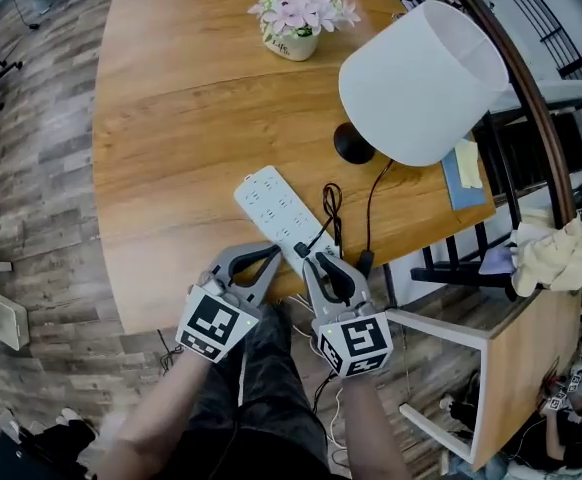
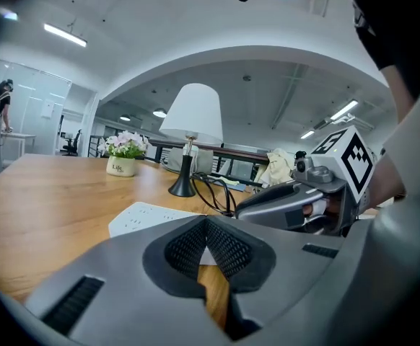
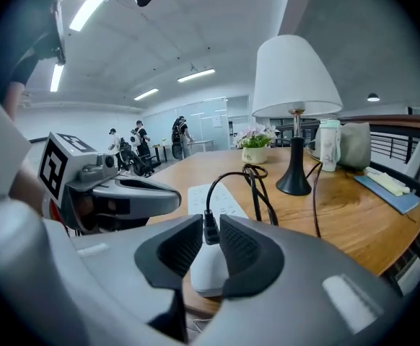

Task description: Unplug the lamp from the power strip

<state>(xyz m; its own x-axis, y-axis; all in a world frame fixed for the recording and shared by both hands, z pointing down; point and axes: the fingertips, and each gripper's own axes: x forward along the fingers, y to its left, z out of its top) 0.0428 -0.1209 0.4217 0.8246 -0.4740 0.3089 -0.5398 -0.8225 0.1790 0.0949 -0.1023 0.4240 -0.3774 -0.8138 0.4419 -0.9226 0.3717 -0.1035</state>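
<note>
The lamp (image 1: 421, 83) with its white shade and black base (image 1: 353, 144) stands at the table's right side. Its black cord (image 1: 331, 206) loops down to a black plug (image 3: 209, 229) seated in the near end of the white power strip (image 1: 271, 206). My right gripper (image 3: 208, 225) is over that end, its jaws a narrow way apart with the plug in the gap; I see no pad pressing on it. My left gripper (image 1: 273, 256) is shut and empty, its tips touching just left of the strip's (image 2: 149, 217) near end.
A pot of pink flowers (image 1: 293, 28) stands at the far side of the wooden table (image 1: 161, 148). A blue notebook (image 1: 463, 178) lies by the right edge. A white chair (image 1: 451, 338) and a cloth (image 1: 551, 253) sit off the table's right.
</note>
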